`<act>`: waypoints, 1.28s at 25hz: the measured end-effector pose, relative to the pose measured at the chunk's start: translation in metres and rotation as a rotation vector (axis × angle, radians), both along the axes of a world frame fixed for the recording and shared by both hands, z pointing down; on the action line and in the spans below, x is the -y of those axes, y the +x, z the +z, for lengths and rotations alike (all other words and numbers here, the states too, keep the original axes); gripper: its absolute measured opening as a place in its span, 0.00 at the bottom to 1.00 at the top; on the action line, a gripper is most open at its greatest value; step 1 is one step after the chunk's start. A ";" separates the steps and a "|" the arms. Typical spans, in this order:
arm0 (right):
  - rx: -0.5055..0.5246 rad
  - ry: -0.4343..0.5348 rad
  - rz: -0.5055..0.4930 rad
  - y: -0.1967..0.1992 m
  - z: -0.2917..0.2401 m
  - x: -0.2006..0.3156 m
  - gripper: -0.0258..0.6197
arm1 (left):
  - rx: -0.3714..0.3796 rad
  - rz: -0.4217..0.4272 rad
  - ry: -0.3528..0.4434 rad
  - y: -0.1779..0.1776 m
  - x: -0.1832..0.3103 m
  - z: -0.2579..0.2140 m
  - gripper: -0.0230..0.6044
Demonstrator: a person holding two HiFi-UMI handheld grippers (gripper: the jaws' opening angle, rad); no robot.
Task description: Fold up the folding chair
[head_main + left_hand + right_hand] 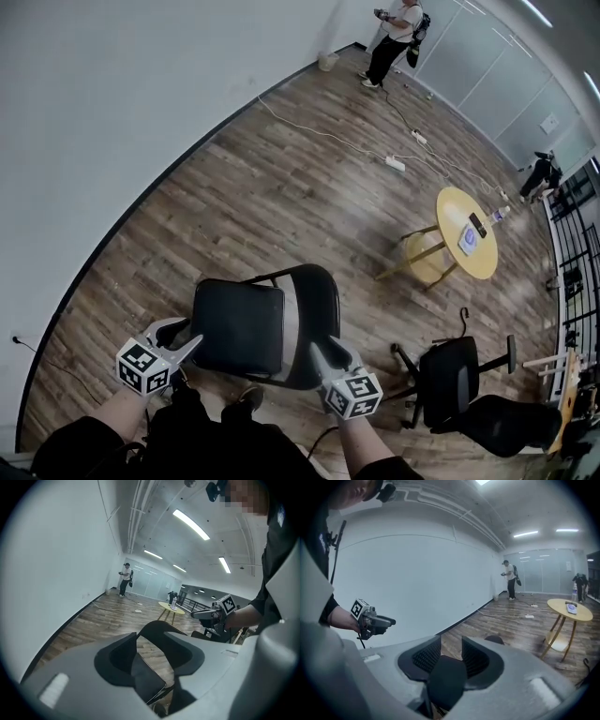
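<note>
Head view: the folding chair point(239, 328) stands unfolded on the wood floor, near the person. The left gripper point(180, 335) is just beside its left side and the right gripper point(328, 352) just beside its right.

Left gripper view: the jaws are partly apart and hold nothing. The chair's seat point(147, 677) shows through the gap.

Right gripper view: the jaws are also partly apart and empty, with the dark seat point(445, 681) below them.

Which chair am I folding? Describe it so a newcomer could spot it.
On the wood floor beside the white wall, look at the head view's bottom centre. The folding chair there is black, with a flat square seat and thin tube frame, unlike the wheeled office chair to its right.
</note>
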State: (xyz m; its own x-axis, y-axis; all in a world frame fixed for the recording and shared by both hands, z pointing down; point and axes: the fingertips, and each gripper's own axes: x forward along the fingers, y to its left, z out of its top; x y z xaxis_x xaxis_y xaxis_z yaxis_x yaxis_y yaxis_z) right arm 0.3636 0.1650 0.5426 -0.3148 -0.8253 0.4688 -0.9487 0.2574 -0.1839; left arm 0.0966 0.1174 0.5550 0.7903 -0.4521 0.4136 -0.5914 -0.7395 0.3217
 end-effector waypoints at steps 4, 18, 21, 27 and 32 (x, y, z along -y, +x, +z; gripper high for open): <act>-0.040 -0.035 0.036 0.006 0.013 0.008 0.26 | -0.006 0.013 -0.027 -0.001 0.012 0.018 0.35; -0.165 -0.271 0.196 0.062 0.076 0.000 0.41 | 0.055 0.020 -0.248 -0.025 0.034 0.151 0.50; -0.169 -0.313 0.217 0.068 0.087 -0.002 0.43 | 0.076 0.027 -0.287 -0.028 0.034 0.178 0.53; -0.185 -0.390 0.229 0.077 0.111 -0.001 0.45 | 0.114 0.003 -0.386 -0.042 0.034 0.232 0.56; -0.213 -0.448 0.249 0.092 0.125 -0.007 0.46 | 0.153 -0.009 -0.449 -0.051 0.031 0.276 0.57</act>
State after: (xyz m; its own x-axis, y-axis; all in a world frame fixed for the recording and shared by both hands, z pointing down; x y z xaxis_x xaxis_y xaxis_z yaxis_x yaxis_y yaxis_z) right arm 0.4553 0.1724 0.6676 0.0044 -0.5679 0.8231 -0.9991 -0.0382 -0.0210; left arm 0.0460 0.0861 0.8305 0.7015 -0.2084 0.6815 -0.6630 -0.5416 0.5169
